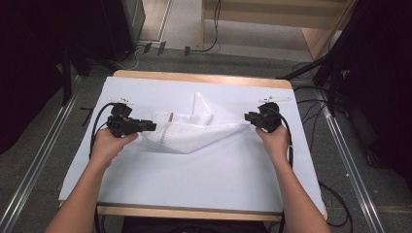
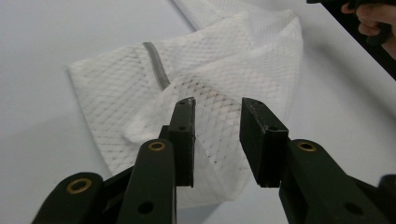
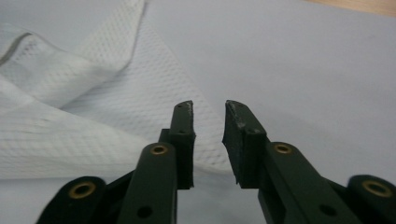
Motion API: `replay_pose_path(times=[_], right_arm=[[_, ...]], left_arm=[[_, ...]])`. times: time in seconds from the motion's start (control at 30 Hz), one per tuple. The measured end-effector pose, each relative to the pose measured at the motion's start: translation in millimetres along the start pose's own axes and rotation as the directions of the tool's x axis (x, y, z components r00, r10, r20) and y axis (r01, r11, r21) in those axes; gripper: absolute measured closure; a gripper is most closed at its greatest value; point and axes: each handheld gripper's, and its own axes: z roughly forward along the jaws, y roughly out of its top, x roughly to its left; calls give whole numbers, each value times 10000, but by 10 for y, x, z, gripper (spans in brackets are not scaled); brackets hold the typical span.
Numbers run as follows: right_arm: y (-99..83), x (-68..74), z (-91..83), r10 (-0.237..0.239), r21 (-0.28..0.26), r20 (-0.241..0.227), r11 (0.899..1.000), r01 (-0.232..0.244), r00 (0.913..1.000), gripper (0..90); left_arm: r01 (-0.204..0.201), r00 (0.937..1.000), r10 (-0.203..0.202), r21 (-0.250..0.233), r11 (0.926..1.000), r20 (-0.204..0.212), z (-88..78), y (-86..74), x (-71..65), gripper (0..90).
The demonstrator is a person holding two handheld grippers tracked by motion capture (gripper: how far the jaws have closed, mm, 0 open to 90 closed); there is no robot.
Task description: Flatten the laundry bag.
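A white mesh cloth [image 1: 189,128] lies crumpled across the middle of the white-covered table [image 1: 194,179], with a grey strip [image 1: 170,119] near its left end. My left gripper [image 1: 153,126] sits at the cloth's left edge. In the left gripper view its jaws [image 2: 217,105] stand apart over a raised fold of the mesh [image 2: 224,70], and the pads do not press on it. My right gripper [image 1: 247,118] is at the cloth's right corner. In the right gripper view it [image 3: 208,105] is open, with the mesh corner [image 3: 93,107] lying just beyond and below the tips.
The table's wooden edge [image 1: 204,77] shows at the far side. Metal rails [image 1: 34,165] run along the floor on both sides. Dark stands and cables [image 1: 316,111] sit to the right. Bare white cover spreads in front of the cloth.
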Motion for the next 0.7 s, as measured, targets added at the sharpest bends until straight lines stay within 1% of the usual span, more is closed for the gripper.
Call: replay_pose_path(times=[0.07,0.1,0.13,0.17,0.2,0.23,0.33,0.4,0.43,0.5,0.53,0.6,0.63,0.7], right_arm=[[31,57,-6,-57,-26,-197,10000,56,9998,829],[44,96,6,-112,-12,-331,9999,111,9994,859],[51,119,20,-185,30,-388,9998,186,9991,871],[62,157,48,-189,167,-499,9997,197,9986,877],[67,177,68,-224,201,-559,9995,236,9982,883],[70,198,91,-261,242,-630,9993,276,9977,889],[74,242,167,-346,442,-781,9983,381,9963,900],[68,258,225,-390,570,-834,9974,439,9958,900],[61,270,258,-326,739,-879,9965,392,9956,900],[44,281,301,-284,890,-984,9953,372,9947,900],[32,297,318,-185,1005,-1075,9945,294,9940,900],[15,323,324,-162,1119,-1225,9933,301,9923,900],[0,352,320,-209,1163,-1302,9925,362,9913,900],[-22,406,306,-396,1303,-1375,9898,578,9897,900]], left_arm=[[88,9999,-88,15,10000,-132,-2,36,41,709],[177,9998,-177,9,9998,-132,2,51,55,767],[258,9995,-259,-28,9997,-185,10,78,78,788],[254,9993,-255,-53,9997,-263,17,92,90,818],[218,9992,-221,-91,9997,-327,35,110,110,830],[286,9989,-289,-74,9996,-362,58,124,131,843],[379,9977,-367,201,9991,-568,150,152,197,884],[477,9967,-444,478,9977,-673,235,148,234,894],[536,9964,-495,593,9968,-696,270,140,249,895],[572,9961,-517,763,9954,-716,310,119,260,894],[532,9963,-473,833,9951,-714,313,114,261,894],[527,9972,-486,730,9959,-568,307,95,234,892],[496,9978,-459,771,9958,-479,302,85,218,890],[450,9982,-414,860,9953,-435,307,64,193,886]])
